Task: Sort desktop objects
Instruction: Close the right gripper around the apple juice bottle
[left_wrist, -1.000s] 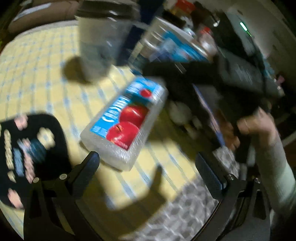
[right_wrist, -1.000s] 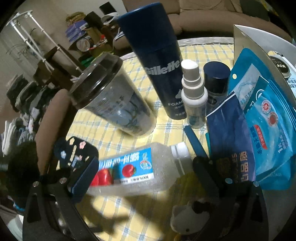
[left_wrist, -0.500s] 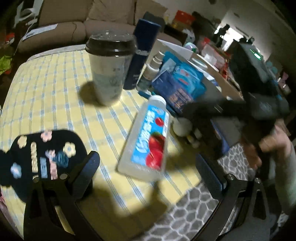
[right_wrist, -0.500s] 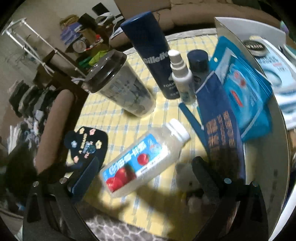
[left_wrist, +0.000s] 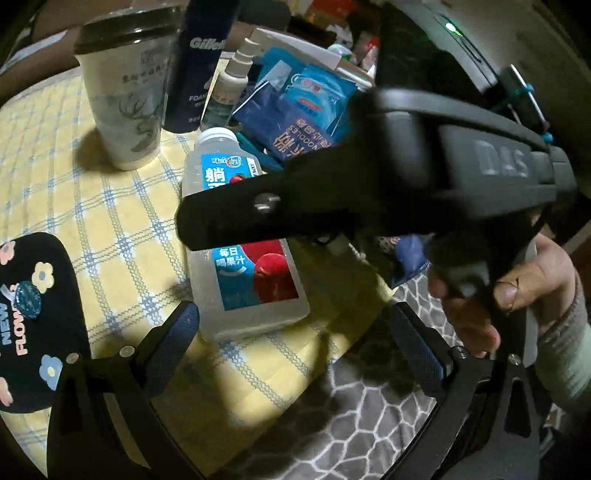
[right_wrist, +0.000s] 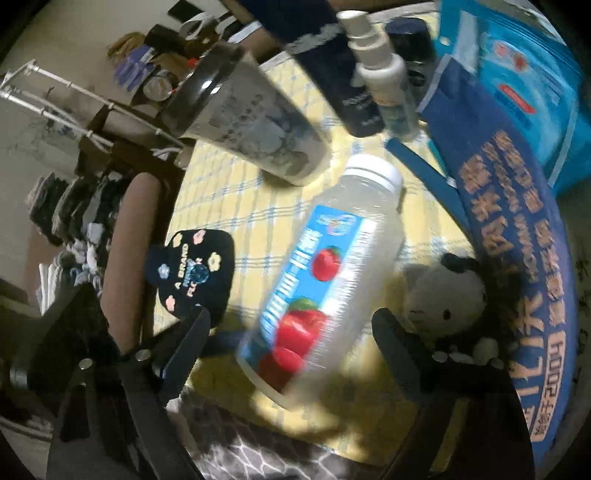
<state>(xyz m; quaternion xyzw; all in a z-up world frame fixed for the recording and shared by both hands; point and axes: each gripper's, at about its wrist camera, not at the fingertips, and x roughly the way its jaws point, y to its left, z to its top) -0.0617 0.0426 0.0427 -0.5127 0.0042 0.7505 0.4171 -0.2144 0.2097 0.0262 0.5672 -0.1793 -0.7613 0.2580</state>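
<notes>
With the juice bottle (right_wrist: 325, 273) lying flat on the desk (right_wrist: 236, 206) between the closing, still wide, empty right claw (right_wrist: 291, 332), its body should be straddled squarely before being squeezed.

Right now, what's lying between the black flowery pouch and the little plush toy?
The juice bottle lies on its side between the pouch and the plush toy, clearest in the right wrist view.

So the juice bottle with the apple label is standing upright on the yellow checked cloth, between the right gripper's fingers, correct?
Not upright: the juice bottle lies on its side on the cloth, as the right wrist view shows. The right gripper straddles it, jaws closing, not yet pressing.
</notes>
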